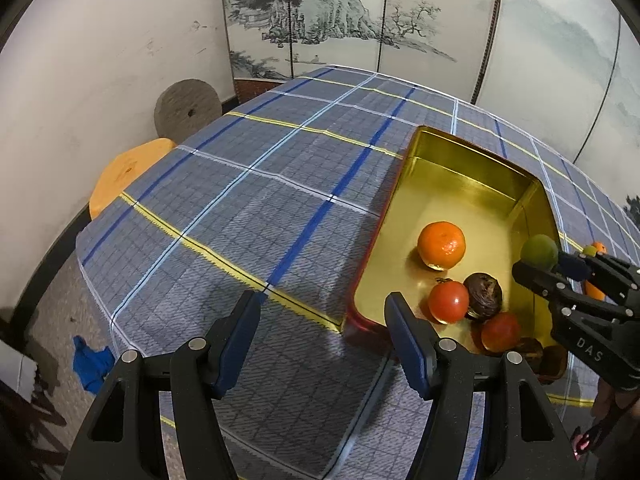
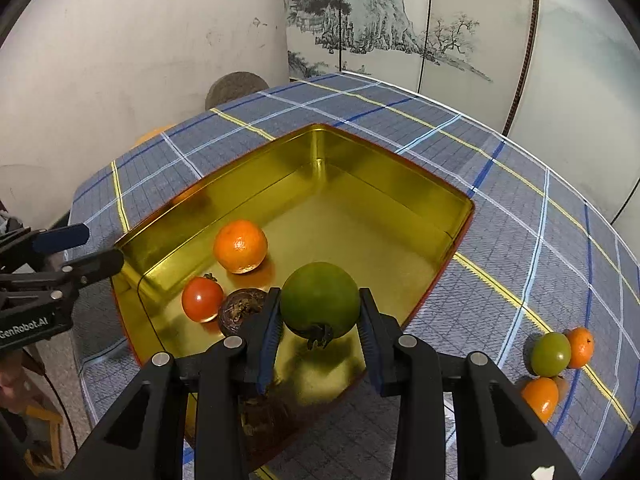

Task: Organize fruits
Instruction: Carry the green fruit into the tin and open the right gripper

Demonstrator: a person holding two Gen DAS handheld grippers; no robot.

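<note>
While clamped in right claw [image 2: 320,320], green fruit [image 2: 320,300], round, smooth, dark-stemmed

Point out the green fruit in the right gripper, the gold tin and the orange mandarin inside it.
Round green fruit [image 2: 320,300]: right wrist view, its front face.
Gold rectangular metal tin [image 2: 400,172]: right wrist view, far inner wall.
Orange mandarin [image 2: 240,245]: right wrist view, its middle.

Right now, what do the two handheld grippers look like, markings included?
Both are black plastic with silver rivets and blue ribbed finger pads. The left gripper reads "GenRobot.AI" in white on its side; the right gripper shows white "DAS" lettering.
</note>
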